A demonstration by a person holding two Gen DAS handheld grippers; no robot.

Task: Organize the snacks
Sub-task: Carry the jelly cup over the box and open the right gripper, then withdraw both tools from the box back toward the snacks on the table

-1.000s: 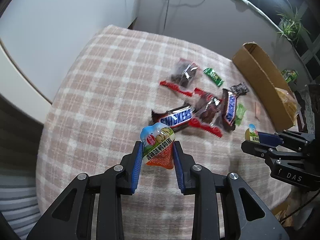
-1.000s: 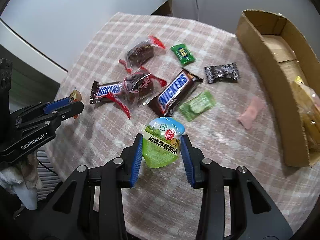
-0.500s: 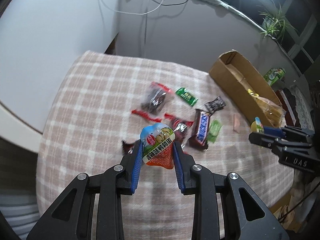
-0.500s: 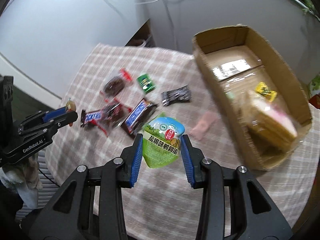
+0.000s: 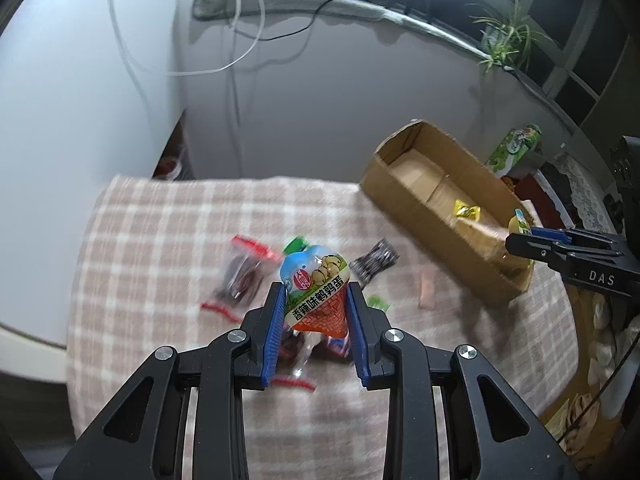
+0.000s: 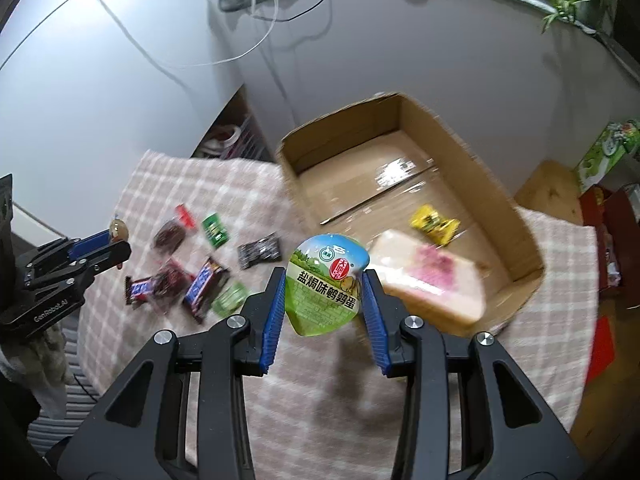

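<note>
Over the checked cloth (image 5: 160,240), left tongs (image 5: 316,300) clamp an orange egg pack (image 5: 318,296), right tongs (image 6: 325,292) a green one (image 6: 326,284).

Checked tablecloth (image 5: 160,240) — potted plant (image 5: 506,42), cables (image 5: 240,40)

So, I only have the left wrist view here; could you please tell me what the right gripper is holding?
Observer: The right gripper is shut on a green-labelled snack cup, held over the tablecloth just short of the cardboard box.
Operator: Thank you. What is in the box besides the yellow sweet?
Observer: A wrapped slice of cake with a pink patch lies at the box's near end.
Operator: And what is hidden behind my orange-labelled cup?
Observer: Two chocolate bars lie there, with a dark wrapped snack between them.
</note>
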